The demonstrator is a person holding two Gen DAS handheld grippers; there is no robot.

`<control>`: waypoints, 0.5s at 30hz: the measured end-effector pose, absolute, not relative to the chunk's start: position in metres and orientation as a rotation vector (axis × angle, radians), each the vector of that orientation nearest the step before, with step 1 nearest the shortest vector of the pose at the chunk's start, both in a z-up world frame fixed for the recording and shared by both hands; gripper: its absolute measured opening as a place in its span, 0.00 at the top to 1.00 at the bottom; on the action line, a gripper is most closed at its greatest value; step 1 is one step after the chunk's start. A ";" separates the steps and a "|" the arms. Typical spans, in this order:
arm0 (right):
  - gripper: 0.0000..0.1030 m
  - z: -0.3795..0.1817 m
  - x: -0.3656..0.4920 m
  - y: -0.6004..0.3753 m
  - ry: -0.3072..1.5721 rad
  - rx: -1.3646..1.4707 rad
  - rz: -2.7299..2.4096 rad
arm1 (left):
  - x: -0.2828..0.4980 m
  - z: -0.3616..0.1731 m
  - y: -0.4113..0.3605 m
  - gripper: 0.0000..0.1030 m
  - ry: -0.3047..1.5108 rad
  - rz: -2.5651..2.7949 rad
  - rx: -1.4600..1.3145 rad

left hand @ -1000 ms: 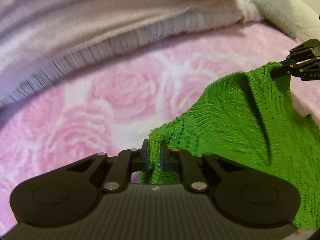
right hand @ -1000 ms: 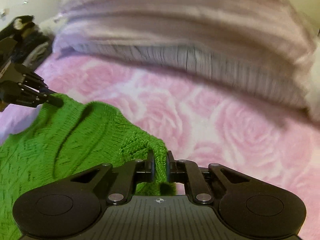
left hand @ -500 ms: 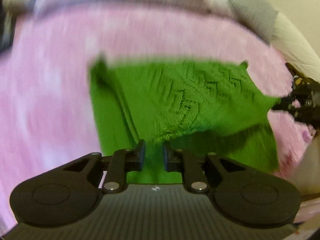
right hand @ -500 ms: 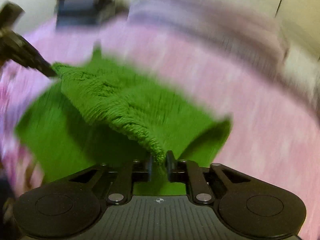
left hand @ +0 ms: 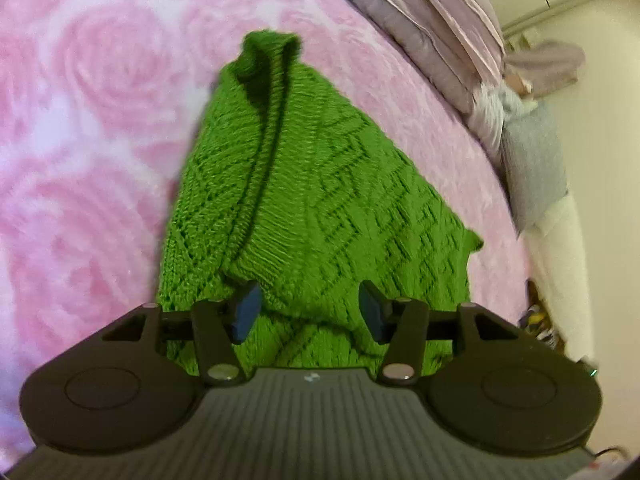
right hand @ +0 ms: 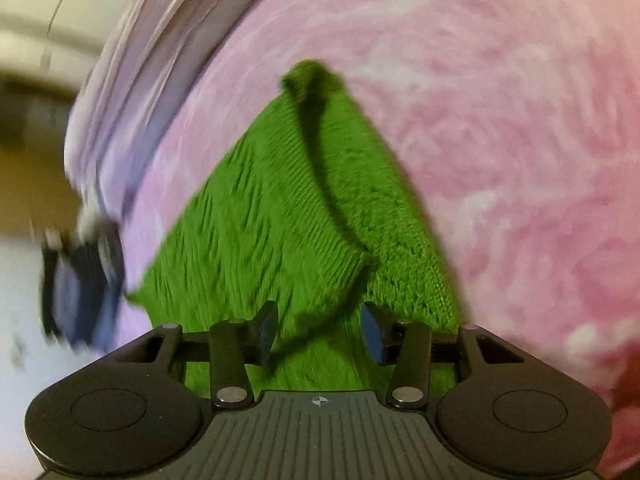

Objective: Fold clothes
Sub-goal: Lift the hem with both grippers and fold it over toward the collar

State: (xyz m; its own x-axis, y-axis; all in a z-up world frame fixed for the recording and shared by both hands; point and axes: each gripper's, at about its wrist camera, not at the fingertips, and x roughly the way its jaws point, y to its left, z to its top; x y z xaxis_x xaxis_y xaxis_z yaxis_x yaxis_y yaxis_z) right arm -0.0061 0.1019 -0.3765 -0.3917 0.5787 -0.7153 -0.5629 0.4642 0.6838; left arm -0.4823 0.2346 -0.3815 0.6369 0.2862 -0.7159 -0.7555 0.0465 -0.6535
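Nearest: left gripper (left hand: pixel 308 308), jaws opening, pads clear of the knit; green sweater (left hand: pixel 320 208) lies loose beneath and between them. Right gripper (right hand: pixel 316 330), likewise opening, nothing pinched, knit under the gap. Both stand parted, presumably to let the fold settle. Middle: sweater flat on the pink rose blanket (left hand: pixel 92 128), upper layer doubled over the lower, one ridge running away. Far: lilac bedding (left hand: pixel 432 28) along the edge; a dark blurred object (right hand: pixel 84 280), possibly the other gripper.

Soft warm indoor light, no glare. Left wrist mostly sharp, right wrist motion-smeared, worst at left edge. Heavy fisheye bending at rims. Dark fold shadow on green sweater (right hand: pixel 280 216)
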 end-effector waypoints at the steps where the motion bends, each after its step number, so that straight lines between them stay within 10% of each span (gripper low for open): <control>1: 0.59 -0.383 -0.005 0.100 1.545 0.075 1.208 | -0.483 -0.386 0.236 0.53 0.438 0.824 -1.298; 5: 0.62 -0.402 0.004 0.099 1.490 0.209 1.250 | -0.483 -0.398 0.241 0.69 0.370 0.767 -1.235; 8: 0.89 -0.405 0.002 0.102 1.408 0.181 1.326 | -0.482 -0.405 0.242 0.91 0.356 0.755 -1.176; 15: 0.93 -0.419 0.005 0.079 1.330 0.242 1.433 | -0.494 -0.423 0.231 0.90 0.250 0.694 -1.144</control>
State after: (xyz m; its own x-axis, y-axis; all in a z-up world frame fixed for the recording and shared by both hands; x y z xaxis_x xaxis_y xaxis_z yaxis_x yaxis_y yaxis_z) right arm 0.0049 0.0794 -0.4188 -0.3674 0.7855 -0.4980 -0.5551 0.2444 0.7951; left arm -0.4944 0.2307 -0.4230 0.7676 0.3766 -0.5187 -0.6207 0.2345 -0.7482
